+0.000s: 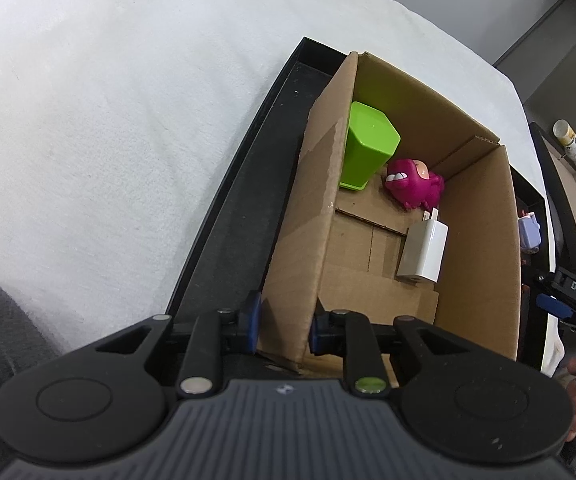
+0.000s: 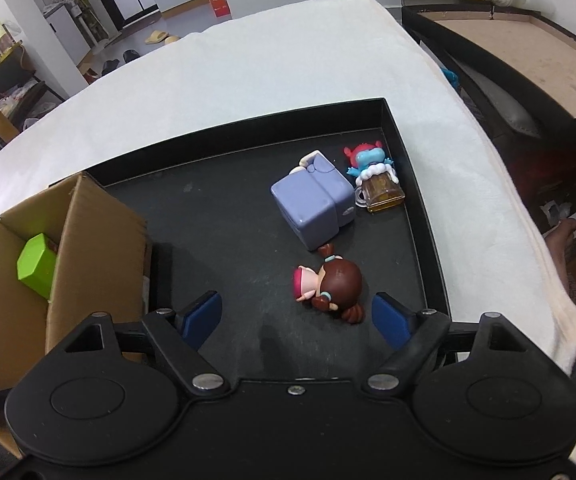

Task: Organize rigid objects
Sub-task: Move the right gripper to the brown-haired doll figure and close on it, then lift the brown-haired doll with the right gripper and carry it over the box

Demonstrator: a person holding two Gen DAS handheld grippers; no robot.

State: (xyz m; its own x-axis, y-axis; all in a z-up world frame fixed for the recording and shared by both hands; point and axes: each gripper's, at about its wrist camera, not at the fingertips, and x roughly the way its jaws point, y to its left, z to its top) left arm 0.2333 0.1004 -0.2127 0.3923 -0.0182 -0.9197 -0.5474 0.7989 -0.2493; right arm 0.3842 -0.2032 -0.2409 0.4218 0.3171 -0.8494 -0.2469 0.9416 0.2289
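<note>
Clamped on the near wall of the cardboard box [image 1: 307,240], left gripper [image 1: 284,326] steadies it, while from the right wrist the wide-open right gripper [image 2: 297,318] hovers with the doll figurine [image 2: 333,282] lying crosswise just ahead between its fingers on the black tray [image 2: 415,184]

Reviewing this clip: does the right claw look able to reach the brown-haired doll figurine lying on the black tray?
Probably yes. The right claw is open, and the brown-haired doll figurine lies on the black tray just ahead of its fingers, with nothing between them. The lavender block toy sits farther back.
</note>
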